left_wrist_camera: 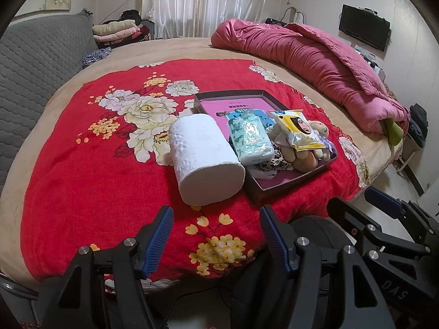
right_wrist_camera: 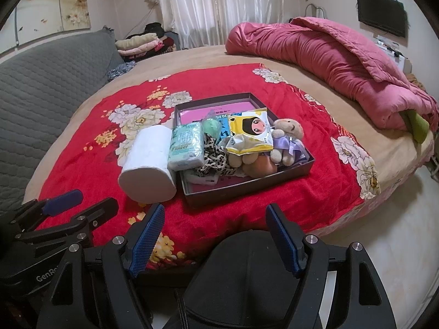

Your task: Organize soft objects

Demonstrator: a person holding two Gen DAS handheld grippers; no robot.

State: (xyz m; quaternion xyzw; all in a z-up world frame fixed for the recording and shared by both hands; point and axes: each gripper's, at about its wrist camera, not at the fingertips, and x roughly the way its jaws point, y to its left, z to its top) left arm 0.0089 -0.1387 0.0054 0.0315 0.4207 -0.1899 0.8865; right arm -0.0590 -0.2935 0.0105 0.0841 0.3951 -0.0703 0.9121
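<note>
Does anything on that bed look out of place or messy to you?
Yes: the white paper roll lies on its side on the red floral blanket, outside the dark box, while the other soft items are piled loosely inside. The green tissue pack leans on the box's left edge.

A home bedroom: a bed (left_wrist_camera: 41, 164) with pink quilt (left_wrist_camera: 315, 54), curtains (left_wrist_camera: 203, 2), wall-mounted television (left_wrist_camera: 363, 30).
</note>
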